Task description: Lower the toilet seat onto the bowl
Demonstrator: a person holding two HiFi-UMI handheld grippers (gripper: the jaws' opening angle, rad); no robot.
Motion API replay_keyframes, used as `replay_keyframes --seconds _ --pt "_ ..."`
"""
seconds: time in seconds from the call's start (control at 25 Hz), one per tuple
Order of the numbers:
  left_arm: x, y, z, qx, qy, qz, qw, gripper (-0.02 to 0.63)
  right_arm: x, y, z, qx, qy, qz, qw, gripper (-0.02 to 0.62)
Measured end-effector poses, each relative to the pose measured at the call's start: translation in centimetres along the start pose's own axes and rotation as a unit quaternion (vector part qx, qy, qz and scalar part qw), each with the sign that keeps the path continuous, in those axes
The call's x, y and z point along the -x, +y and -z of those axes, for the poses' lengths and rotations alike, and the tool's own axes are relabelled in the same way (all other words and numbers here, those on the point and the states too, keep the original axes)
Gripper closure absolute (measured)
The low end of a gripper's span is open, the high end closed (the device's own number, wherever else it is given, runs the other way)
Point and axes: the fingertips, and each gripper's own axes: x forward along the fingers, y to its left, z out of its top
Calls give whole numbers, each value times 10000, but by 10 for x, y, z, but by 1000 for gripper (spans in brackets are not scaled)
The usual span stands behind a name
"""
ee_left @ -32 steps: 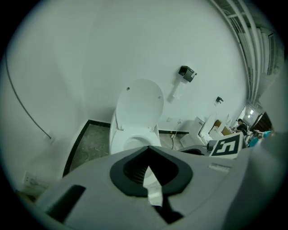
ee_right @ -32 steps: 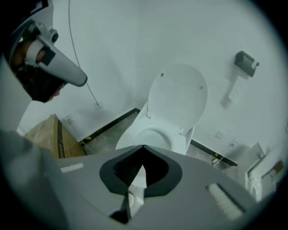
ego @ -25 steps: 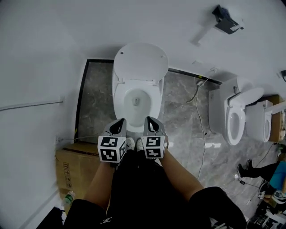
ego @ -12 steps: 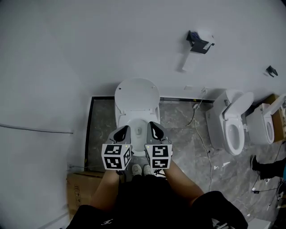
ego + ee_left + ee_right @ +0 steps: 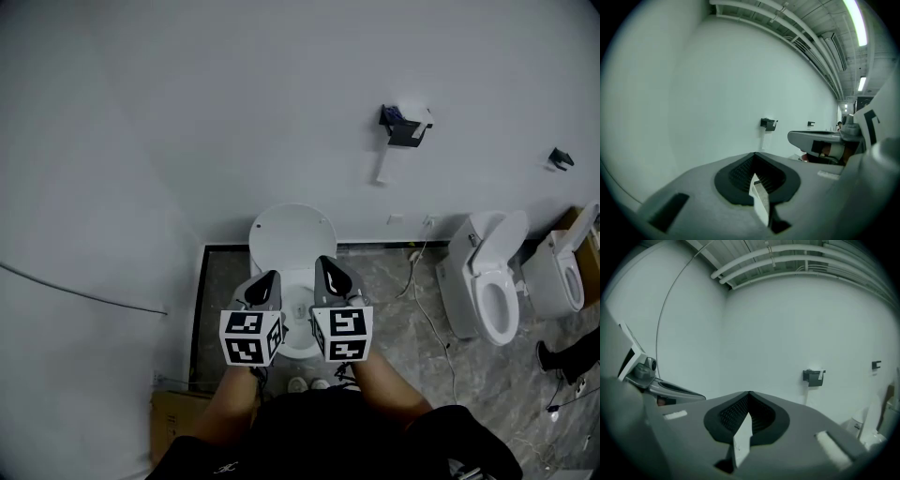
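In the head view a white toilet stands against the white wall. Its lid (image 5: 292, 231) is raised against the wall and its bowl (image 5: 300, 339) is partly hidden behind my grippers. I cannot tell the seat apart from the lid. My left gripper (image 5: 270, 277) and right gripper (image 5: 328, 263) hang side by side in front of the bowl, both shut and empty, touching nothing. The left gripper (image 5: 754, 155) and the right gripper (image 5: 749, 393) each point at bare wall in their own views; the toilet does not show there.
Two more white toilets (image 5: 492, 281) (image 5: 560, 275) stand to the right, lids up. A black paper holder (image 5: 405, 127) hangs on the wall. A cable (image 5: 437, 319) trails over the grey marble floor. A cardboard box (image 5: 174, 422) sits at lower left.
The head view has tilted up, so the toilet sits lower and smaller in frame and more wall shows. Both grippers stay shut, side by side, over the bowl.
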Motion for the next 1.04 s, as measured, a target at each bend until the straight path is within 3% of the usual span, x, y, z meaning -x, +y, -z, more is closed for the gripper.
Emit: replay_keyframes --seconds 0.36,1.04 --pt "-5 -5 -26 -145 -174 1 9997 600 -1 -5 -21 41 -178 -1 9998 589" --pt "-4 2 -39 -220 -309 137 9992 600 -3 2 -28 88 -235 107 9996 589"
